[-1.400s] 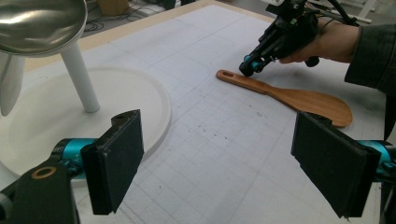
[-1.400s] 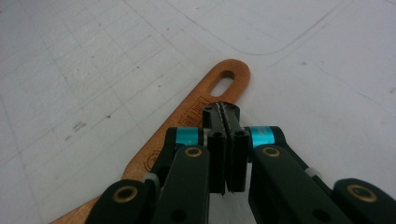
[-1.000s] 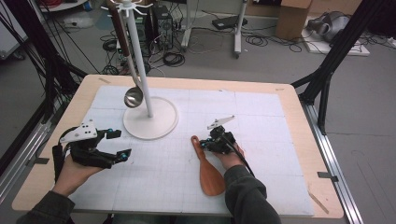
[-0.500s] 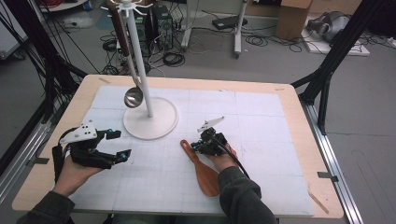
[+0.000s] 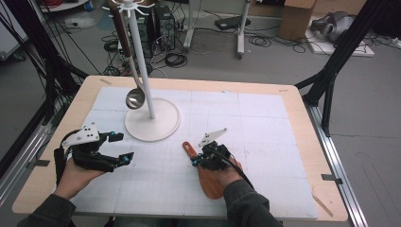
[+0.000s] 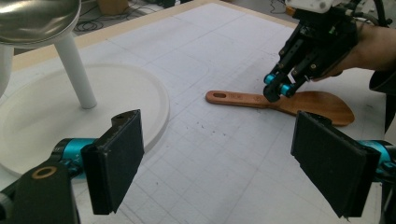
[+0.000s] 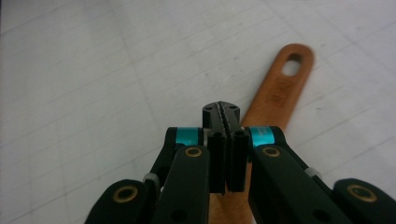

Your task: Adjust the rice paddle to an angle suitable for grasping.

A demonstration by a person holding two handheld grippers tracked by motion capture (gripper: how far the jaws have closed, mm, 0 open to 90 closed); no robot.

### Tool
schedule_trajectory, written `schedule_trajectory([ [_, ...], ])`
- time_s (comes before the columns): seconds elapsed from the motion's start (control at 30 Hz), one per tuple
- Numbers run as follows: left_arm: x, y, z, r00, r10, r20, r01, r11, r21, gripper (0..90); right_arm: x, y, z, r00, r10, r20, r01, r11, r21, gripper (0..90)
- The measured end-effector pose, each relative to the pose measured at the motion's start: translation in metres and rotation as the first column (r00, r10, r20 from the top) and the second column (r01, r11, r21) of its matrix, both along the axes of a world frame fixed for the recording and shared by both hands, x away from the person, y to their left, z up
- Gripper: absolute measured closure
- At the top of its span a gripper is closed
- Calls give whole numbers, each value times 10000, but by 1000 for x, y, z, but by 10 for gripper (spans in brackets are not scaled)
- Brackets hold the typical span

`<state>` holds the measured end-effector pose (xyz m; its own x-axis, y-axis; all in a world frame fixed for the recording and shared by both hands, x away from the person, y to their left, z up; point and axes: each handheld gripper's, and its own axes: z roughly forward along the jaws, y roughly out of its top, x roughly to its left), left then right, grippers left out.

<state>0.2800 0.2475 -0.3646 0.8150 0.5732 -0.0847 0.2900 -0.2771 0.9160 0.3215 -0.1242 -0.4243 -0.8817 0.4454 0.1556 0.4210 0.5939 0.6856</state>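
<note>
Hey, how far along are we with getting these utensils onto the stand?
Done: the metal ladle already hangs from the white stand.
In hand: the right hand-held gripper is shut at the neck of the wooden spatula, which is low over the mat; a real pinch can't be confirmed.
Left: probably hanging the spatula by its handle hole. The left hand-held gripper waits open and empty.

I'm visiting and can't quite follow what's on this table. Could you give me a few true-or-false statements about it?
1. The right gripper is shut on the spatula. True.
2. The left gripper is shut. False: its jaws stand wide open, with nothing between them.
3. A ladle hangs on the stand. True.
4. The spatula hangs on the stand. False: it is down at the mat.
</note>
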Motion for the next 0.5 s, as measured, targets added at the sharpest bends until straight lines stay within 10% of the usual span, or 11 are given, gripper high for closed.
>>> schedule_trajectory([
  [0.5, 2, -2, -1, 9999, 54, -100, -54, 10000, -5, 177, -15, -3, -10, 9982, 477, -356, -500, 9967, -643, 898],
])
